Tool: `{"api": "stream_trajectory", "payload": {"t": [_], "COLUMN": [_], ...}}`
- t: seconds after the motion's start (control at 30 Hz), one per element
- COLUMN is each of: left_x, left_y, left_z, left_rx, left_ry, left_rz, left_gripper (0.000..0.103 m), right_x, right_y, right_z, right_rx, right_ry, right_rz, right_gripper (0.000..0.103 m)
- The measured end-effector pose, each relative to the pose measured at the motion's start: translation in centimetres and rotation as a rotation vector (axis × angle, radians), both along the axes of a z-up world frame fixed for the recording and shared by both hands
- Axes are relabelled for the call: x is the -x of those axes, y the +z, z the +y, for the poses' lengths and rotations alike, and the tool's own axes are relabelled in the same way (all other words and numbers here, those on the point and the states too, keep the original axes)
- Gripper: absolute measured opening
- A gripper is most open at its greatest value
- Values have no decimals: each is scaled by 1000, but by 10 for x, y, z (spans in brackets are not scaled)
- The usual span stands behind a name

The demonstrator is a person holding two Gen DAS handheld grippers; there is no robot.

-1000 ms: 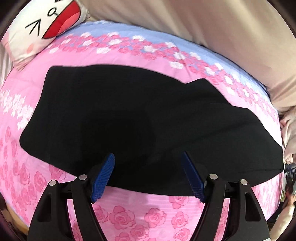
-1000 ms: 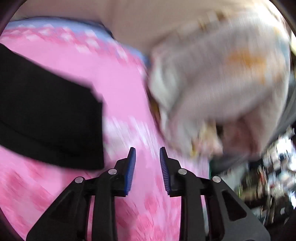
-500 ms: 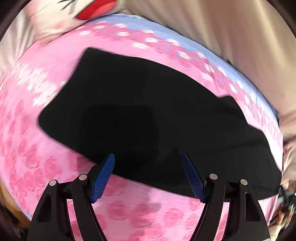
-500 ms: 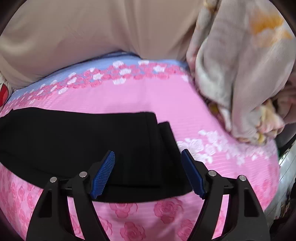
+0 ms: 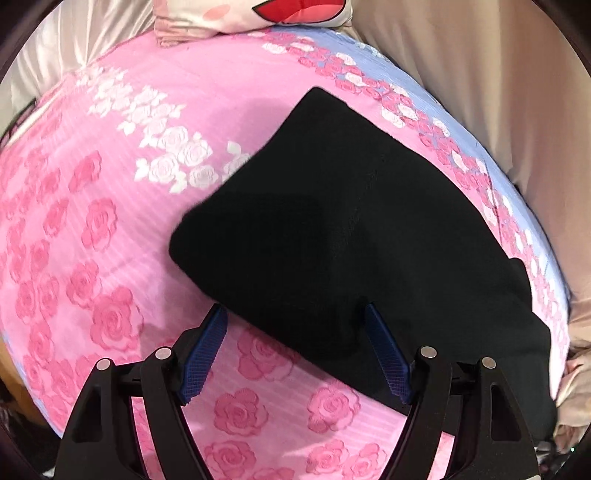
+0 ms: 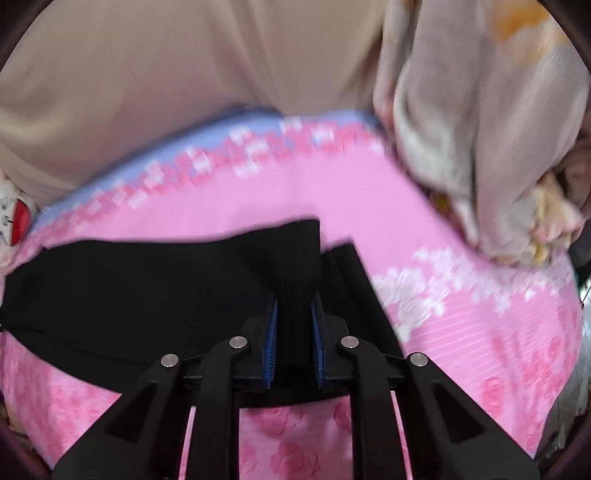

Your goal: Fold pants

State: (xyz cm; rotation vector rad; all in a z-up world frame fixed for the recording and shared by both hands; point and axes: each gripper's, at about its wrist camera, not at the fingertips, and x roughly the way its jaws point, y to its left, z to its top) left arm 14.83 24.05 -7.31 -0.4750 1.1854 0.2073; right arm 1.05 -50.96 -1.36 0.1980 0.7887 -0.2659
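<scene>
Black pants (image 5: 351, 240) lie flat in a long strip on a pink rose-patterned bed sheet (image 5: 92, 221). My left gripper (image 5: 295, 325) is open, its blue pads either side of the near edge of the pants at their left end. In the right wrist view my right gripper (image 6: 293, 310) is shut on a bunched fold of the pants (image 6: 147, 295) at their right end, where two cuff layers overlap.
A cartoon-face pillow (image 5: 280, 14) lies at the head of the bed. Beige curtain fabric (image 6: 147, 92) hangs along the far side. A crumpled floral blanket (image 6: 480, 129) is heaped at the right end of the bed.
My right gripper opened over the pants' right end, then shut on the cloth. My left gripper swung toward the left end of the pants and stayed open.
</scene>
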Motion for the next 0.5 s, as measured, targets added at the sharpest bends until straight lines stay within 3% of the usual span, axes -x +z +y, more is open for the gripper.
{"api": "stream_trajectory", "payload": {"t": [0.1, 0.17, 0.2, 0.3, 0.4, 0.47, 0.5], "left_x": [-5, -7, -9, -12, -13, -14, -15], "left_y": [-4, -5, -6, -5, -4, -5, -6], "left_z": [4, 4, 3, 2, 7, 11, 14], "left_rx": [-40, -65, -78, -107, -107, -106, -100], "left_ry": [-4, -15, -18, -21, -21, -11, -7], "left_rz": [10, -2, 2, 11, 12, 14, 19], "left_gripper": [76, 79, 79, 79, 80, 80, 80], "right_x": [15, 14, 17, 33, 40, 34, 25], "right_y": [-6, -43, -54, -38, -8, 9, 19], "right_z": [-7, -21, -23, -19, 6, 37, 74], "right_rx": [53, 15, 1, -8, 59, 94, 144], "right_ry": [-9, -54, -60, -141, -141, -68, 37], "right_rz": [54, 165, 177, 55, -30, -51, -53], "right_gripper": [16, 17, 18, 26, 28, 33, 42]}}
